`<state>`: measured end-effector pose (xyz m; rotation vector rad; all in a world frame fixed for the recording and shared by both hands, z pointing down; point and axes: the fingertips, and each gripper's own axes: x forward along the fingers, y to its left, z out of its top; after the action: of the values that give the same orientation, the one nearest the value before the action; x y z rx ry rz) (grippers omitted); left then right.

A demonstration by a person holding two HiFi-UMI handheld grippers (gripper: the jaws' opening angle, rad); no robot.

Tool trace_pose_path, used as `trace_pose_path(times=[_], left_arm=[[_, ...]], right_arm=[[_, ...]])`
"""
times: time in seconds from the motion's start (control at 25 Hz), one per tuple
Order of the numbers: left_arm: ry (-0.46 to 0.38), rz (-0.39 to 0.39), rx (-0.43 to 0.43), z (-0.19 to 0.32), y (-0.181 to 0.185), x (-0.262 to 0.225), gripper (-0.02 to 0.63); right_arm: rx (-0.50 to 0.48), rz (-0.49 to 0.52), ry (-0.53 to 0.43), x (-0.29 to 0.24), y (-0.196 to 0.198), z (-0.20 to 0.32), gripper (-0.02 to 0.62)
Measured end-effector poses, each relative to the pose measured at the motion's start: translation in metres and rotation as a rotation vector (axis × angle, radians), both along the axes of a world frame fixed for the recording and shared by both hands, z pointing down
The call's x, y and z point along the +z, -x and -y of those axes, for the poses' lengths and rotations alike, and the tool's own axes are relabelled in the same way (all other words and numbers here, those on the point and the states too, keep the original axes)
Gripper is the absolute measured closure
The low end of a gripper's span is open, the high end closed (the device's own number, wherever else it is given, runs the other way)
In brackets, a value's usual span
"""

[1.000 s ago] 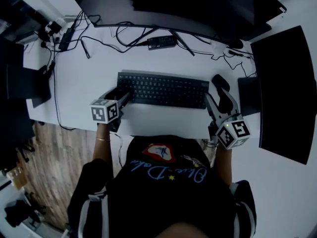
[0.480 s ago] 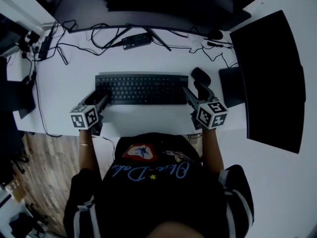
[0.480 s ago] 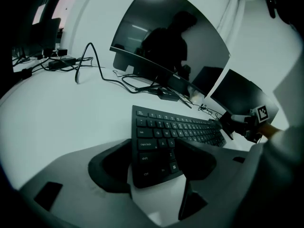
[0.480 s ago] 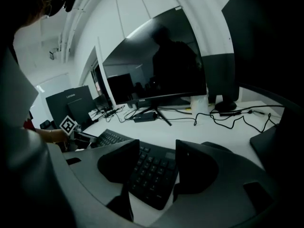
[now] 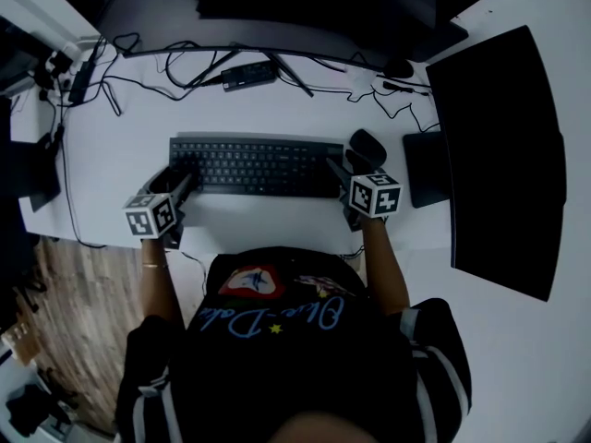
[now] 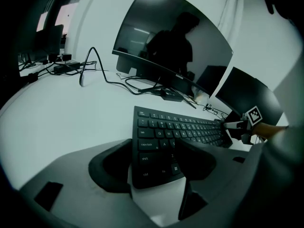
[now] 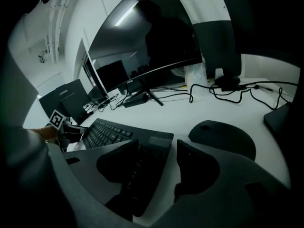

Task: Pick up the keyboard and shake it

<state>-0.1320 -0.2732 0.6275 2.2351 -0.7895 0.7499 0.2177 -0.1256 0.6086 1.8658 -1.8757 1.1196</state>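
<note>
Black flat keyboard, long axis left-right on white table, is straddled at both ends: left hand-held gripper spread; right hand-held gripper just opened wider.

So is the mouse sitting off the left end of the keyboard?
No, the head view shows the mouse lying just past the right end of the keyboard.

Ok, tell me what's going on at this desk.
A person holds a gripper at each end of the keyboard, which lies flat on the desk. The left gripper straddles its left end, jaws open. The right gripper straddles its right end; its jaws have just been opening. Nothing is lifted yet.
</note>
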Motion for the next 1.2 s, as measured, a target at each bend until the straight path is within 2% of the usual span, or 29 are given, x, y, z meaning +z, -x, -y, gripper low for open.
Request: trace_pose_path(times=[0.28,0.44,0.64,0.76,0.92,1.2], left_arm=[[-0.008,0.021,-0.01,0.001,-0.002,-0.005,0.342],[-0.016,0.035,-0.027,0.002,-0.002,0.0,0.342],[-0.025,0.065,-0.04,0.002,0.0,0.003,0.342],[-0.031,0.072,-0.043,0.002,0.001,0.002,0.342],[-0.035,0.024,-0.072,0.001,-0.001,-0.007,0.347],[-0.044,-0.01,-0.106,-0.003,0.007,-0.016,0.357]], right_arm=[[-0.016,0.097,0.015,0.01,0.004,0.008,0.371],[-0.049,0.124,0.044,0.012,0.007,0.013,0.371],[-0.025,0.122,0.047,0.012,0.005,0.012,0.373],[-0.001,0.134,0.02,0.008,0.003,0.012,0.387],[0.011,0.118,-0.035,0.0,0.002,0.012,0.393],[-0.032,0.101,-0.126,-0.023,0.004,0.017,0.407]])
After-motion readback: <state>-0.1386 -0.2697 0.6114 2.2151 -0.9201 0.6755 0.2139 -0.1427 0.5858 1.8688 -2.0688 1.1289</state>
